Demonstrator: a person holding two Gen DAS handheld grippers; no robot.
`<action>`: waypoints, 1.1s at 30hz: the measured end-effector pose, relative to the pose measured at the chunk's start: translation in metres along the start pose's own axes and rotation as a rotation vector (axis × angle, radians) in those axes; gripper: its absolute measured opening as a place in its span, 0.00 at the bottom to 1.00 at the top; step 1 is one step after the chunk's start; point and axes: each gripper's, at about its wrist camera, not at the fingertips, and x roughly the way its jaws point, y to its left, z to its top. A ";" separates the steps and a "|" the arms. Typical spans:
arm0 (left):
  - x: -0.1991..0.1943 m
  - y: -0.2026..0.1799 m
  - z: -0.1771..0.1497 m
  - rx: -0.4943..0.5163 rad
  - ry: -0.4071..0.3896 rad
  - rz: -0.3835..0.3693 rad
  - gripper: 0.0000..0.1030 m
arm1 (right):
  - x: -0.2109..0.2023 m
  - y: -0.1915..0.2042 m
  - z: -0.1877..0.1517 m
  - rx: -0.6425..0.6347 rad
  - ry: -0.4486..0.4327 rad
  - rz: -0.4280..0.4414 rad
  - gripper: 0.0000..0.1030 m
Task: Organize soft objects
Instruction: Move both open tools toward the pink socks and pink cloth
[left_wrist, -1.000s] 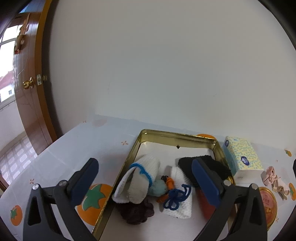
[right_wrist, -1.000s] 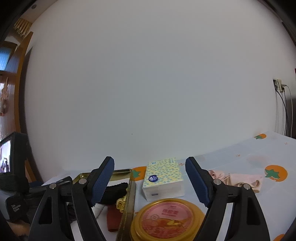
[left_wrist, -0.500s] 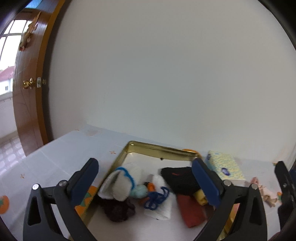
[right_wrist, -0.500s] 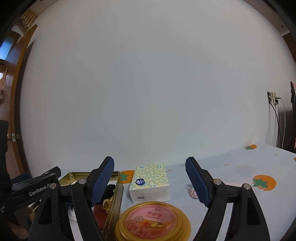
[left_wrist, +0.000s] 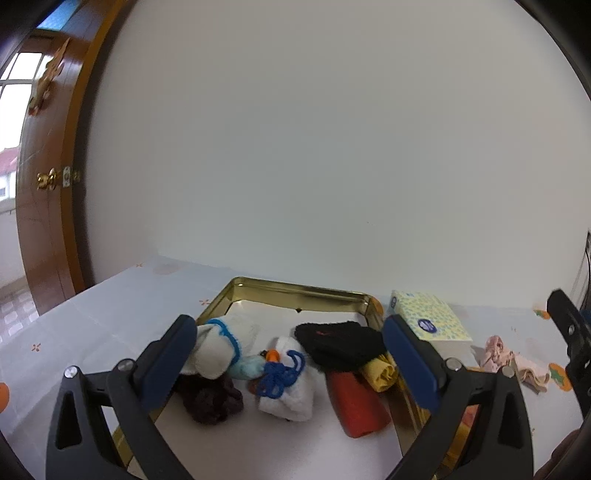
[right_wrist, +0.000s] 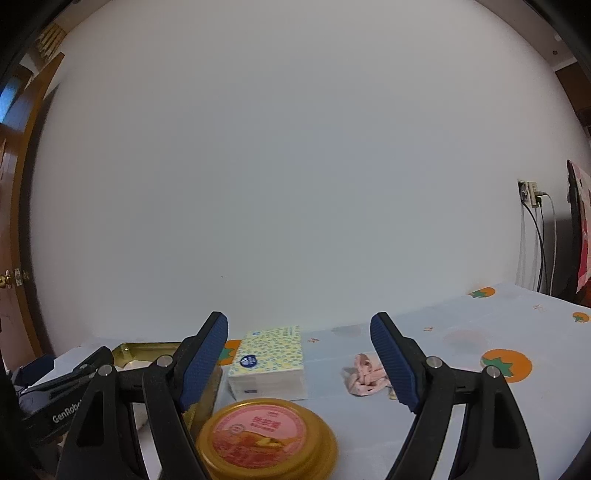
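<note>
A gold metal tray (left_wrist: 295, 291) holds several soft items: a white sock with blue trim (left_wrist: 218, 347), a white roll tied with blue yarn (left_wrist: 288, 384), a black cloth (left_wrist: 340, 343), a red roll (left_wrist: 356, 406), a yellow roll (left_wrist: 380, 371) and a dark maroon piece (left_wrist: 210, 398). My left gripper (left_wrist: 291, 365) is open and empty above the tray. A pink cloth (right_wrist: 364, 374) lies loose on the table right of the tissue pack; it also shows in the left wrist view (left_wrist: 506, 356). My right gripper (right_wrist: 299, 362) is open and empty, raised near it.
A tissue pack (right_wrist: 269, 360) stands beside the tray's right edge (right_wrist: 147, 349). A round gold tin with a pink lid (right_wrist: 264, 439) sits in front of it. The tablecloth (right_wrist: 506, 363) has orange fruit prints. A wall is behind, a wooden door (left_wrist: 44, 206) at left.
Both grippers have lifted and pulled back from the table. The tray's contents and the pink cloth now sit lower in view. Both stay open.
</note>
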 end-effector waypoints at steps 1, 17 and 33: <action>-0.001 -0.002 -0.001 0.011 -0.006 -0.004 0.99 | 0.000 -0.001 0.000 -0.001 0.002 -0.001 0.79; -0.018 -0.030 -0.009 0.095 -0.009 -0.013 0.99 | -0.001 -0.027 0.002 -0.040 0.047 -0.009 0.79; -0.032 -0.066 -0.018 0.087 0.007 -0.071 0.99 | 0.005 -0.100 0.008 -0.023 0.059 -0.106 0.79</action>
